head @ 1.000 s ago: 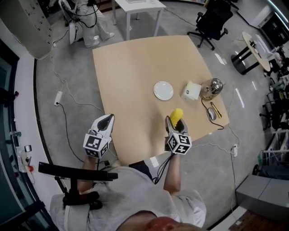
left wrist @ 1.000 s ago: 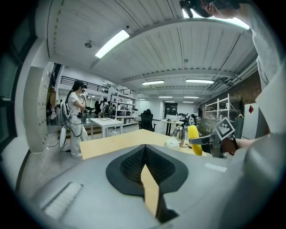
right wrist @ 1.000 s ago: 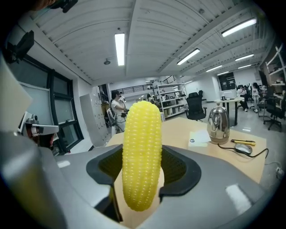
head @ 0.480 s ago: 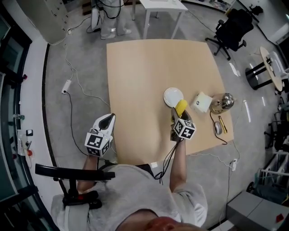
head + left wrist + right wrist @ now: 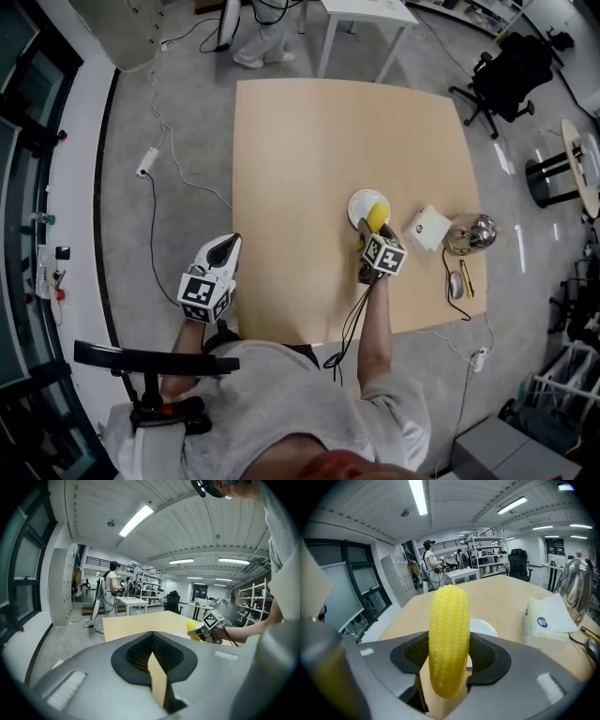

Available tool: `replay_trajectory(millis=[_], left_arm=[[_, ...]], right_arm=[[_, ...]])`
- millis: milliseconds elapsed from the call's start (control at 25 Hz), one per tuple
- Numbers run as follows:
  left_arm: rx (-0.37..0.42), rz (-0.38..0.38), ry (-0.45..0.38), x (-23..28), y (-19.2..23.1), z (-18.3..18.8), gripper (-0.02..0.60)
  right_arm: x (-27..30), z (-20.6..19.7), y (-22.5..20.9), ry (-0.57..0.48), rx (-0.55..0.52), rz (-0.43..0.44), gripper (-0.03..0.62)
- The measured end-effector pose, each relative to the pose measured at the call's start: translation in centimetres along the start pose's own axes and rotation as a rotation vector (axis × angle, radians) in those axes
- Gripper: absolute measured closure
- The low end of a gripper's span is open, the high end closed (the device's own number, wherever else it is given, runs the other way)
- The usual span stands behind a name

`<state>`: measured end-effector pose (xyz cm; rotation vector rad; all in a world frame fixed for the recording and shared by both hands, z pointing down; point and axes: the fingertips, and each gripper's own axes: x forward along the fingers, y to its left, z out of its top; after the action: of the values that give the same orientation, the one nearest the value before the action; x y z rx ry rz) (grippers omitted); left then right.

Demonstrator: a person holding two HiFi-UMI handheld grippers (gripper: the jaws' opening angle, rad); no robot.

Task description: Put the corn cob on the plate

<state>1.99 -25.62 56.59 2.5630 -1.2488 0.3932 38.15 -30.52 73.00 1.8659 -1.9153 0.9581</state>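
The yellow corn cob point(image 5: 448, 639) stands upright between the jaws of my right gripper point(image 5: 446, 667), which is shut on it. In the head view the corn cob point(image 5: 377, 217) hangs over the near edge of the small white plate point(image 5: 361, 202) on the wooden table point(image 5: 309, 169), with the right gripper point(image 5: 373, 234) just behind it. The plate point(image 5: 485, 628) shows partly behind the cob in the right gripper view. My left gripper point(image 5: 223, 251) is held off the table's left front corner, its jaws together with nothing between them. It sees the corn cob point(image 5: 194, 630) far off to the right.
A white tissue pack point(image 5: 427, 228) lies right of the plate, then a shiny metal kettle point(image 5: 467, 232), a mouse point(image 5: 456, 283) and a yellow pen point(image 5: 467, 278) near the table's right edge. Cables run across the floor. An office chair point(image 5: 511, 70) stands beyond the table.
My right gripper has carried the corn cob forward across the table, from near the front edge to over the plate's near rim. The left gripper has stayed in place.
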Motion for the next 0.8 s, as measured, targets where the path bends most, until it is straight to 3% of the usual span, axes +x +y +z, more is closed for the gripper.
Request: replay_trajectory(millis=[240,800], left_arm=[[-0.013,0.040,0.011,0.0,0.3,-0.5,0.561],[-0.014,0.082,0.021,0.0,0.7,-0.1,0.561]], right_arm=[[3.1,-0.9,-1.2,0.075,-0.001,0.001,0.341],[6.9,-1.6,-2.1,0.131,0.024,0.003,0.341]])
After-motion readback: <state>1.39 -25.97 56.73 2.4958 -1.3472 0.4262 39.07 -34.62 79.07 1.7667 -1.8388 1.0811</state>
